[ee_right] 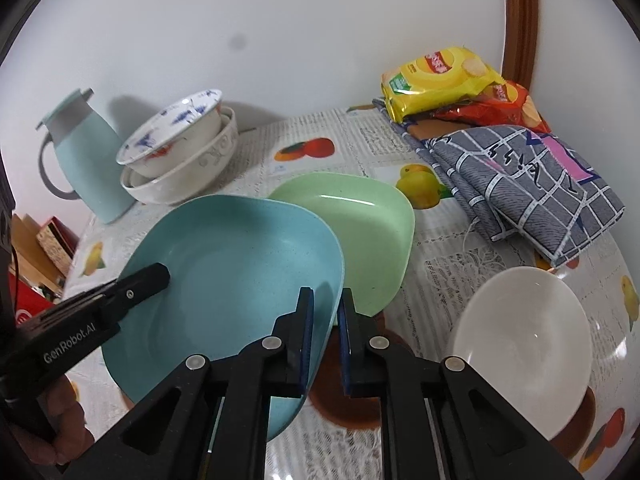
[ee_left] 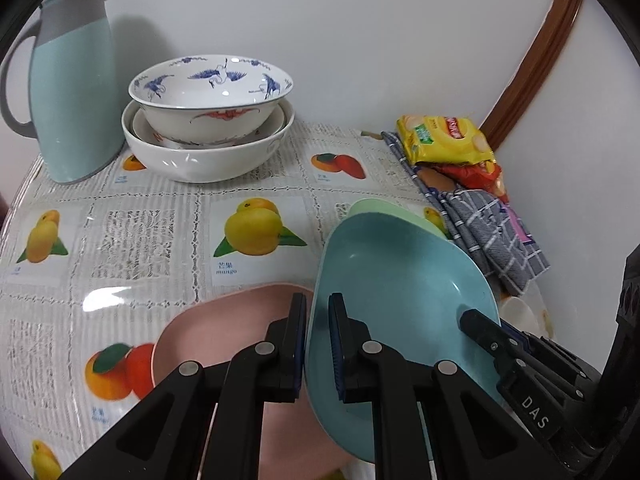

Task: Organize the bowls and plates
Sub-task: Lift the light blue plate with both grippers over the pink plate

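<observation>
A blue plate (ee_left: 400, 280) (ee_right: 232, 280) is held tilted above the table by both grippers. My left gripper (ee_left: 318, 344) is shut on its left rim, and it shows in the right wrist view (ee_right: 136, 284). My right gripper (ee_right: 326, 340) is shut on its right rim, and it shows in the left wrist view (ee_left: 480, 326). A pink plate (ee_left: 224, 332) lies under the blue one on the left. A green plate (ee_right: 360, 216) (ee_left: 380, 206) lies behind it. A white bowl (ee_right: 520, 344) sits at the right. Stacked patterned bowls (ee_left: 208, 120) (ee_right: 180, 152) stand at the back.
A light blue jug (ee_left: 76, 92) (ee_right: 88, 160) stands at the back left by the wall. Snack bags (ee_left: 444, 140) (ee_right: 440, 80) and a folded grey checked cloth (ee_left: 488, 236) (ee_right: 520, 184) lie at the back right. The fruit-print tablecloth (ee_left: 140, 240) covers the table.
</observation>
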`<state>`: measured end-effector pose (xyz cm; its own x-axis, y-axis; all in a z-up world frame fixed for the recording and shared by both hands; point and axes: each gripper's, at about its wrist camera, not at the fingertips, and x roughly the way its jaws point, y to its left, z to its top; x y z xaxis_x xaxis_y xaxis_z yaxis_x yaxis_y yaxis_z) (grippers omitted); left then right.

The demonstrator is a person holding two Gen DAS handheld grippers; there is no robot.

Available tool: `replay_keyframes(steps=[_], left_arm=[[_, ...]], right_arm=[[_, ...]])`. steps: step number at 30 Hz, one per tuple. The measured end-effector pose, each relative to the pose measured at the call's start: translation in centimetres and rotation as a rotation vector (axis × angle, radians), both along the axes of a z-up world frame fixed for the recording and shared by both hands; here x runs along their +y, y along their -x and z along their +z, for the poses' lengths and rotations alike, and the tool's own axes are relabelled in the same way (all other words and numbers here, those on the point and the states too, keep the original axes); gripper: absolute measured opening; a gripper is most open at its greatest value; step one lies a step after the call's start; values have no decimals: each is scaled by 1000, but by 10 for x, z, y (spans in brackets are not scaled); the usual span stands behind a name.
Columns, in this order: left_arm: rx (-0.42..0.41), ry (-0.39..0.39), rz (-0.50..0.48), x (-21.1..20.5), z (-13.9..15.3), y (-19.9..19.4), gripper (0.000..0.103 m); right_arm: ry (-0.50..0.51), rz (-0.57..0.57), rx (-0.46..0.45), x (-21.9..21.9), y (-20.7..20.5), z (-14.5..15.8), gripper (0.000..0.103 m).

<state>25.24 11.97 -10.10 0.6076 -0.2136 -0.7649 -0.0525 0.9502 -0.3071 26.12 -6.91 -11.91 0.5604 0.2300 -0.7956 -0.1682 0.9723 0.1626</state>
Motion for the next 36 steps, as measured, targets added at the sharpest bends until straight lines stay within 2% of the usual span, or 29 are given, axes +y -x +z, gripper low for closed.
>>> replay_keyframes(steps=[8,17,27,36], left_arm=[[-21,-2,8,-3,17,30,11],[-8,2,41,8,15,67,11],[28,-5,93,30,-6,87,11],[88,5,139,49,-35,87,11]], right_arm=[[-10,-2,-28,-5,27,23,12],[-12,22,-33,2,57,31,12],[-8,73,-3,27,74,15,12],[11,121,49,50,68,-11,12]])
